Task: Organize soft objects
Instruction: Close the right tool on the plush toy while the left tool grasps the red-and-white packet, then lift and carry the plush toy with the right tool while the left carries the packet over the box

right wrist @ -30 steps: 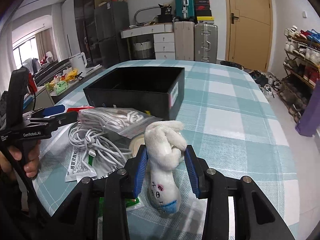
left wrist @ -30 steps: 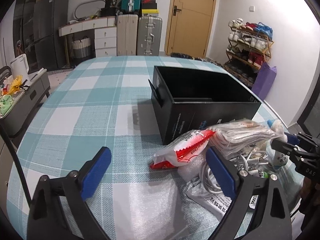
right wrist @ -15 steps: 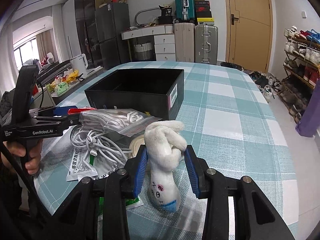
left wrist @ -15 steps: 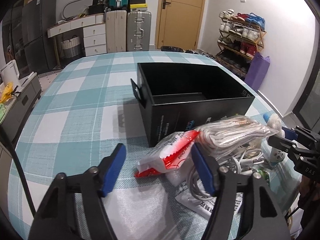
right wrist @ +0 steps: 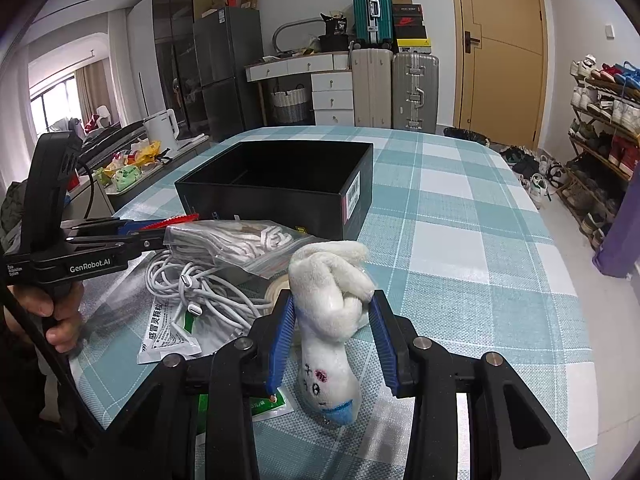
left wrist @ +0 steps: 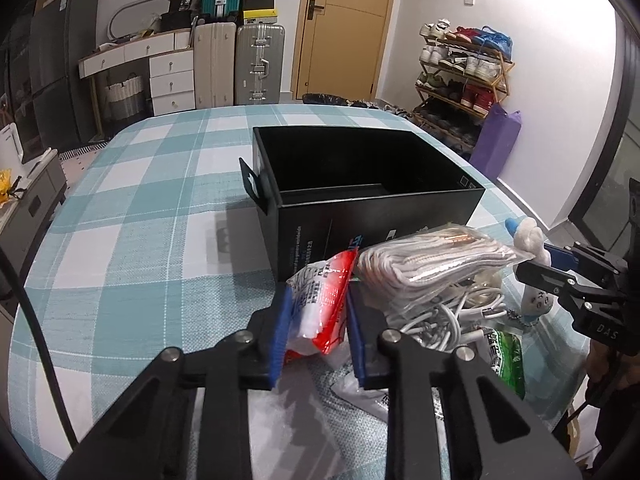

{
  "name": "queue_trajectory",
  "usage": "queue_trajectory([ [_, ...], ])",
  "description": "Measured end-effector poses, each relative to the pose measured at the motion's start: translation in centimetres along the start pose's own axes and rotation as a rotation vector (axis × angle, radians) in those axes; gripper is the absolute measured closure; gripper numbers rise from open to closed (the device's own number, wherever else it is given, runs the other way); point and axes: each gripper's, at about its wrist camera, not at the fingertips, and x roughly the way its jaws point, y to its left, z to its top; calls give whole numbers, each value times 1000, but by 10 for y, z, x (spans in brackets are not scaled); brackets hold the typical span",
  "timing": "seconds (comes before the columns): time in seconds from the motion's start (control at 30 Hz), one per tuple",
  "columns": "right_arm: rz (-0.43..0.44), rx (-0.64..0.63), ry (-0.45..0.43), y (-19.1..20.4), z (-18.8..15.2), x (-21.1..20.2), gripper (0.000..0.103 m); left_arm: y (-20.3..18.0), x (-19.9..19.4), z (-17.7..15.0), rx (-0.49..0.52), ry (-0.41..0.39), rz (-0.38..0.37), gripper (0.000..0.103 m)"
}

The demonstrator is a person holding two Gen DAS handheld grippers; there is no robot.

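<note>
The table [left wrist: 120,240], covered in a teal and white checked cloth, carries all task items. An open black box [left wrist: 360,184] stands near the table's middle, with nothing visible inside; its position on the cloth matches the earlier frames.

Against the near wall of the box lies a heap of soft goods. The largest is a clear bag of white cord [left wrist: 436,264], resting on loose white cables [right wrist: 200,284]. Flat sachets [right wrist: 168,336] lie on the cloth beneath the cables.

Left gripper [left wrist: 316,320]: one second ago its blue pads were spread wide short of the heap; half a second ago they were narrower and nearer. They are now clenched on the red and white packet [left wrist: 324,296], which sits at the left edge of the heap, touching the bag of cord. Whether the packet is lifted off the cloth cannot be told.

Right gripper [right wrist: 332,344]: unchanged across all frames. Its pads press both sides of the white plush toy [right wrist: 332,312], gripping it at mid-body. The toy hangs head down, its printed face and blue tip [right wrist: 340,412] lowest, at the right edge of the heap and outside the box. Whether the tip touches the cloth cannot be told.
</note>
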Motion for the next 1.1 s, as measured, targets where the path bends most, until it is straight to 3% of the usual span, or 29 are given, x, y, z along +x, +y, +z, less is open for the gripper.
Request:
queue_trajectory([
  [0.63,-8,-12,-72,9,7,-27,65,3,-28,0,-10,-76,-7,83],
  [1.1,30,-10,-129,15,32,-52,65,-2,-59,17,-12,-164,-23,83],
])
